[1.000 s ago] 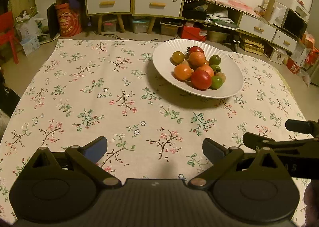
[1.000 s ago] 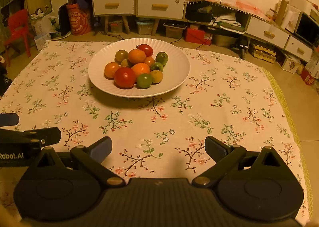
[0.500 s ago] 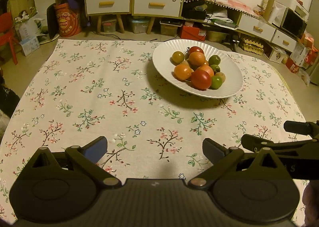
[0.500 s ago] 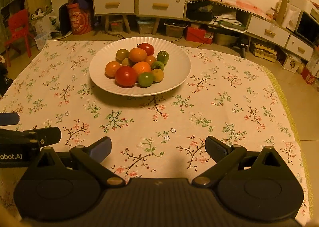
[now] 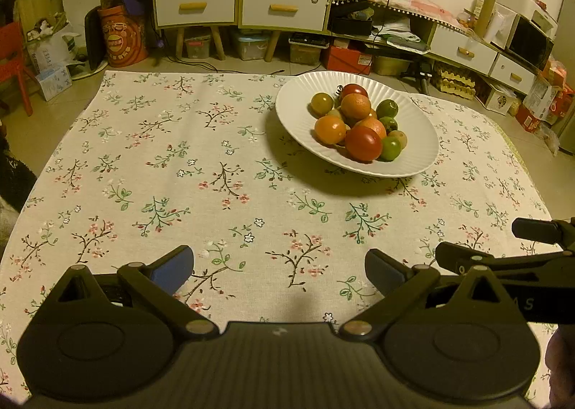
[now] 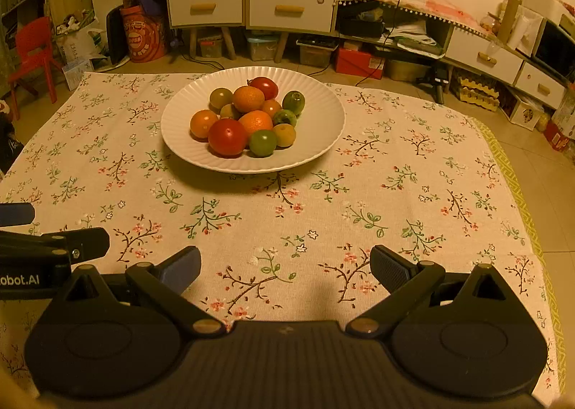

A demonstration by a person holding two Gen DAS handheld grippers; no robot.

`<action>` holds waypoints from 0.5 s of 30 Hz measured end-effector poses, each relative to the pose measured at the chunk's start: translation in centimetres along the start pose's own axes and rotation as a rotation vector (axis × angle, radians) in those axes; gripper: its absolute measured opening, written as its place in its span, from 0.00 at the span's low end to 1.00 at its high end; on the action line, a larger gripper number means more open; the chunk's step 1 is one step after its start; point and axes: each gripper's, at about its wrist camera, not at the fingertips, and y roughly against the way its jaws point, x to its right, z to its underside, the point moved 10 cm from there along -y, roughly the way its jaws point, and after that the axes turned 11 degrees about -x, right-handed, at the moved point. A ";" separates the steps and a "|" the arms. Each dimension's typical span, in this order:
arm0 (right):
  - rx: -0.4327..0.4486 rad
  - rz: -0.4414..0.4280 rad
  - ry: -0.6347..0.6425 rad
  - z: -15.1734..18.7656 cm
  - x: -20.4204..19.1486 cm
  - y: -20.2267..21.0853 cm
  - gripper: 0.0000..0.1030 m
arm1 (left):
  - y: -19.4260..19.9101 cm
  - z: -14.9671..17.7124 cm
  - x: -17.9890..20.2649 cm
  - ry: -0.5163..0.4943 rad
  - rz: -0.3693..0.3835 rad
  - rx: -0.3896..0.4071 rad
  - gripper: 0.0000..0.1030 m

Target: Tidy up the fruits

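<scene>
A white ribbed plate [image 5: 413, 129] [image 6: 316, 114] sits on the far half of the table and holds several small fruits heaped together. Among them are a red one [image 5: 363, 144] [image 6: 227, 138] at the front, orange ones [image 5: 330, 129] [image 6: 248, 98] and green ones [image 5: 390, 148] [image 6: 263, 143]. My left gripper [image 5: 279, 269] hovers open over the near edge of the table, well short of the plate. My right gripper [image 6: 285, 267] is open too, beside it on the right, with nothing between its fingers. Each gripper's side shows at the edge of the other's view.
A floral tablecloth [image 5: 161, 165] covers the table. Its right edge [image 6: 517, 200] drops to a tiled floor. Beyond the far edge stand white-drawered cabinets [image 5: 280, 7], storage boxes and a red chair [image 6: 32, 53].
Both grippers have edged slightly forward toward the plate. They stay open, and the fruits have not moved.
</scene>
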 end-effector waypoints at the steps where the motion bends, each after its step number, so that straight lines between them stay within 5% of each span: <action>1: 0.000 0.001 0.000 0.0 0.0 0.0 0.98 | 0.0 0.0 0.0 0.000 -0.001 0.000 0.99; 15: 0.000 0.000 -0.001 0.0 0.0 0.0 0.98 | 0.0 0.1 -0.1 -0.004 -0.011 0.002 0.99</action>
